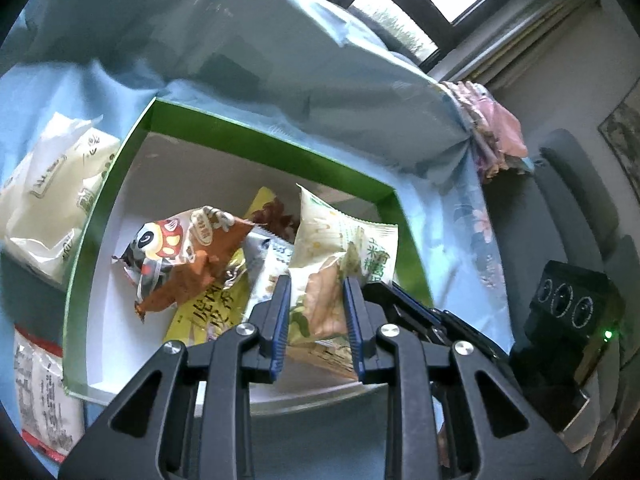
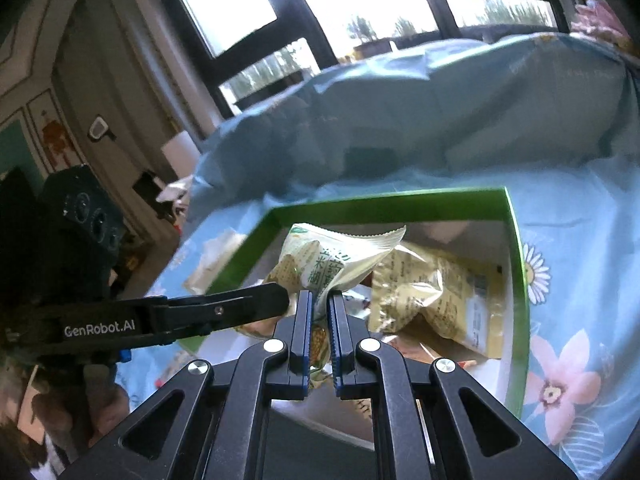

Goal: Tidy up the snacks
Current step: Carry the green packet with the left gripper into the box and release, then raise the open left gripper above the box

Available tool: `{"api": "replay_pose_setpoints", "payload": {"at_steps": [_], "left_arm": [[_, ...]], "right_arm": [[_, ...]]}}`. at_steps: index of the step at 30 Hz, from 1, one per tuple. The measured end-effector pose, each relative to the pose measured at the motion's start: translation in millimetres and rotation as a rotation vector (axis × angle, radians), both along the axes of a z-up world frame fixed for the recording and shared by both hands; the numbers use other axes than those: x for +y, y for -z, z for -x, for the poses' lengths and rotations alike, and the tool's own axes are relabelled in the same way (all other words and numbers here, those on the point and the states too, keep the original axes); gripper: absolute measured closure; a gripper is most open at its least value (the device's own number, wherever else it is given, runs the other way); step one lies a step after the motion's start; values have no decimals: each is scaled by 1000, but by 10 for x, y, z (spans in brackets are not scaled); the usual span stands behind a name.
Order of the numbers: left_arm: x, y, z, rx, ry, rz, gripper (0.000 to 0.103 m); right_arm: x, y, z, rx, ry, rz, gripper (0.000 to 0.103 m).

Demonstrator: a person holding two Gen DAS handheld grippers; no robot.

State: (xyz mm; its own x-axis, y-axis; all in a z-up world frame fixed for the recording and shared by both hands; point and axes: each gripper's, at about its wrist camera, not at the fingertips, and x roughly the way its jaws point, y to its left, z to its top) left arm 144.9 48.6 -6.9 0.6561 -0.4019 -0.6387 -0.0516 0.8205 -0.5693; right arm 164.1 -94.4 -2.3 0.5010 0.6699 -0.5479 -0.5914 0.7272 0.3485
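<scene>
Hanging above the green box (image 1: 224, 118), the pale green snack packet (image 1: 340, 240) is clamped by both the left claw (image 1: 316, 308) and the right claw (image 2: 320, 320); pulling apart could tear it, or spill packets inside the box.

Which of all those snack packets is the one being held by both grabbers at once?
The pale green-and-white packet over the green-rimmed box: the left gripper and right gripper both pinch it. The orange mushroom packet lies loose.
</scene>
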Motion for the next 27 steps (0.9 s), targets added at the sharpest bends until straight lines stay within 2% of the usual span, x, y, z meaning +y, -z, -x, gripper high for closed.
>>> {"api": "replay_pose_setpoints", "payload": {"at_steps": [8, 17, 18, 19, 20, 21, 22, 23, 25, 27], "left_arm": [[26, 80, -41, 25, -20, -19, 77], [19, 118, -51, 39, -39, -16, 76], [18, 113, -49, 38, -42, -18, 74], [25, 104, -41, 37, -46, -21, 68], [29, 99, -36, 38, -53, -27, 57], [42, 85, -25, 36, -61, -33, 50], [53, 80, -17, 32, -67, -31, 44], [71, 70, -5, 25, -73, -25, 44], [101, 45, 10, 21, -82, -24, 44], [134, 14, 39, 15, -97, -34, 40]], "right_arm": [[101, 95, -30, -7, 11, 70, 93], [87, 129, -52, -7, 41, 102, 93], [79, 119, -51, -12, 50, 107, 93], [60, 110, -52, -16, 65, 114, 93], [54, 106, -58, -16, 74, 118, 90], [42, 102, -60, -15, 83, 120, 88], [17, 95, -65, -13, 93, 118, 81], [-15, 84, -69, -10, 105, 111, 72], [-70, 51, -72, -9, 114, 89, 64], [-124, 9, -63, -16, 126, 76, 63]]}}
